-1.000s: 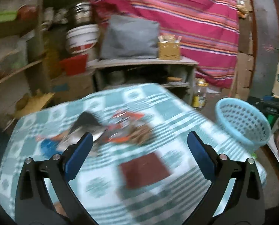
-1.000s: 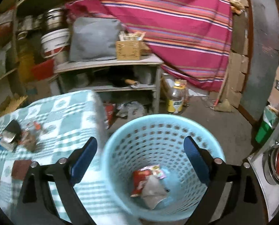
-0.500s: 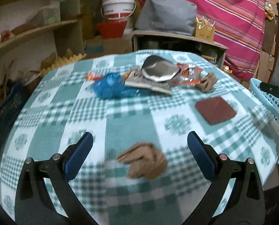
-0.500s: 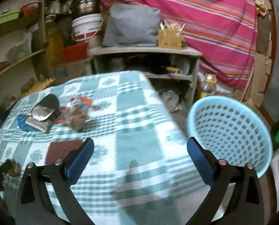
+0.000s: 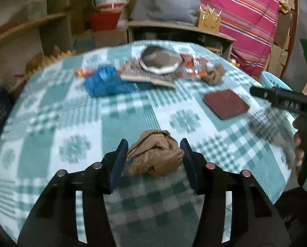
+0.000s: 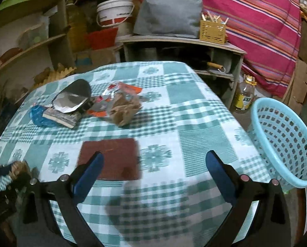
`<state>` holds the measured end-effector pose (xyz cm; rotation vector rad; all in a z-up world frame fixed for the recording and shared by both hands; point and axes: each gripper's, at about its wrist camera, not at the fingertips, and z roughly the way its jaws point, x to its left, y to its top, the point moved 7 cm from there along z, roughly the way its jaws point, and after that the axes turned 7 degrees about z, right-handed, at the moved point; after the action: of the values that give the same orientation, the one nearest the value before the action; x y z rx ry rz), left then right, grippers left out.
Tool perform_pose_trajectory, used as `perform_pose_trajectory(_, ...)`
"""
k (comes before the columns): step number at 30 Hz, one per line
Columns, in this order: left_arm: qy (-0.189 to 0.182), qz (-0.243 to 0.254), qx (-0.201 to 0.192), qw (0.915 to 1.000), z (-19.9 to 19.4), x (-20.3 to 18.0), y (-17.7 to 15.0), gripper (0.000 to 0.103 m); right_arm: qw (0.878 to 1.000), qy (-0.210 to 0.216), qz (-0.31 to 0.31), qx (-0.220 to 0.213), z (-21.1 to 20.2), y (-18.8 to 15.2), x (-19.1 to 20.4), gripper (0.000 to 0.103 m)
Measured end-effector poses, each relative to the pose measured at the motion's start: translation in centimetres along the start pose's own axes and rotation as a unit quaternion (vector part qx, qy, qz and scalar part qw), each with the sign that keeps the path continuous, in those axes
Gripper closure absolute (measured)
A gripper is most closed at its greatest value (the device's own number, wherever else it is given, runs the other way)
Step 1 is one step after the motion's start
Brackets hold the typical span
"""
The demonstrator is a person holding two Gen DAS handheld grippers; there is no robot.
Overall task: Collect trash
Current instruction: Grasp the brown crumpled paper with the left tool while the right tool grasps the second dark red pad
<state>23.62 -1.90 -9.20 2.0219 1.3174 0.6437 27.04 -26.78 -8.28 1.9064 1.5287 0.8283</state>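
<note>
My left gripper (image 5: 153,156) was low in the centre of its frame, and its two blue fingers (image 5: 120,160) had narrowed around the crumpled brown paper ball (image 5: 155,156). The left pad touched the ball, and the right pad was just at its edge; the ball rested on the checked tablecloth (image 5: 71,123). Whether the grip was already firm, I could not tell, because the picture was blurred.

My right gripper (image 6: 153,168) stood wide open at the bottom of its frame and held nothing. Between its fingers, a little to the left, the dark red square pad (image 6: 112,158) lay flat on the cloth. In the left wrist view this pad (image 5: 225,103) was in the right half, and the dark arm of the right gripper (image 5: 283,100) was just beside it at the right edge.

Further up in both frames was a heap of trash: a blue plastic bag (image 5: 106,82), a flat printed packet (image 5: 145,76), a silver foil wrapper (image 5: 159,60) on top of it, orange wrappers (image 5: 192,68) and a second brown paper ball (image 6: 124,109) beside them.

The light blue basket (image 6: 285,142) stood tilted at the right edge of the right wrist frame, beside the table. In the upper part a white bucket (image 6: 114,12), a grey cushion (image 6: 168,14) and a yellow holder (image 6: 212,32) were in front of a striped pink cloth (image 6: 256,20).
</note>
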Motion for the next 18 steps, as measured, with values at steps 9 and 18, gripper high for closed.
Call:
perform_pose_trajectory(9,0.045,-0.054,-0.049,0.9963,-1.2,5.5,3.9,0.052,0.999,0.011,-0.026,0.039,1.8,-1.5,3.4,0.006)
perform_pose_trajectory(18,0.070,-0.086,-0.053,0.9924,-1.2,8.2,4.4,0.051,0.996,0.010,-0.039,0.082,3.7,-2.7,5.9,0.006)
